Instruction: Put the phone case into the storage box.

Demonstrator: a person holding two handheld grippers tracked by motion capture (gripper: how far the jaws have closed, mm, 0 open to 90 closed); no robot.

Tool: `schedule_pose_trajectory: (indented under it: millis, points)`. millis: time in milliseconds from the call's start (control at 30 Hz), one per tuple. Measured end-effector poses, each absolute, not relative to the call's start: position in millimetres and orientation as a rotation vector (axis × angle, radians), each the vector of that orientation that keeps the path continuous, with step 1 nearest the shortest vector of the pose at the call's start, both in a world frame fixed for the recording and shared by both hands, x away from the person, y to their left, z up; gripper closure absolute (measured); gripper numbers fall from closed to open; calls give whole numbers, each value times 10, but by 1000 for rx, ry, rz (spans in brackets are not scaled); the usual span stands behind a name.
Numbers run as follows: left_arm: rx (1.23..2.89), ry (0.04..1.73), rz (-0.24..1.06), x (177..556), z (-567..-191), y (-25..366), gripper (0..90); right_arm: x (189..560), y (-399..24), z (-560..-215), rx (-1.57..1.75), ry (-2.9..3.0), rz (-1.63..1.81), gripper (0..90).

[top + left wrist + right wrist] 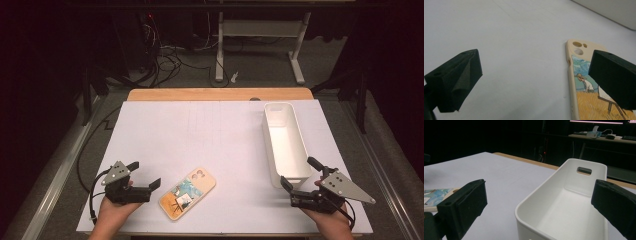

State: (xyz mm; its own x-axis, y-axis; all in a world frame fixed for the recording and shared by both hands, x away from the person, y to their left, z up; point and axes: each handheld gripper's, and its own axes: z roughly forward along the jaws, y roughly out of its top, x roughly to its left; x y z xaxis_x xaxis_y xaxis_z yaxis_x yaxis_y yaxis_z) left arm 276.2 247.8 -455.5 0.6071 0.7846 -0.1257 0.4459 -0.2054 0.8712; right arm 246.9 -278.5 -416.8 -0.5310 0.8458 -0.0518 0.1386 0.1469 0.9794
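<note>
At the near left of the table (150,125), the left gripper (147,175) is held in a hand (116,212) that comes in from the near edge. Its jaws are spread wide, with nothing between them, and are pointed to the right, toward the phone case (187,193). The case is seen just to the right of that gripper, apart from it, lying flat on the white sheet with its painted back up and its camera cut-outs at the far right end. In the left gripper view the case (584,85) is partly covered by the right-hand jaw, while bare sheet is seen in the gap between the jaws. Farther right, a white bin (285,142) stands lengthwise on the sheet, and it is seen empty in the right gripper view (564,202). At the near right, the right gripper (299,175) is held just beside the bin's near end, its jaws open and gripping nothing.
</note>
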Motion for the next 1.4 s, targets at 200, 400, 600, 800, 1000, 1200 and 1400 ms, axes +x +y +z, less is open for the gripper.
schedule_pose_trajectory:
  millis: [200, 400, 600, 800, 1000, 1200, 1400]
  points:
    - [1838, 970, 422, 2739, -4474, 2486, 2, 2471, -2782, -4170, 939, 1799, 1430, 4]
    - [1774, 949, 449, 2690, -4302, 2514, 2, 2475, -2772, -4174, 940, 1803, 1427, 4]
    - [1785, 920, 421, 2682, -4103, 2436, 2, 2475, -2766, -4178, 945, 1803, 1429, 4]
    - [1932, 918, 390, 2718, -3977, 2306, 2, 2477, -2774, -4179, 947, 1800, 1428, 5]
    - [2112, 964, 326, 2757, -4047, 2187, 2, 2475, -2768, -4178, 950, 1802, 1427, 5]
    - [2198, 977, 279, 2764, -4126, 2097, 2, 2480, -2760, -4185, 951, 1806, 1424, 5]
    - [2270, 957, 224, 2778, -4209, 1962, 2, 2479, -2763, -4185, 953, 1805, 1422, 7]
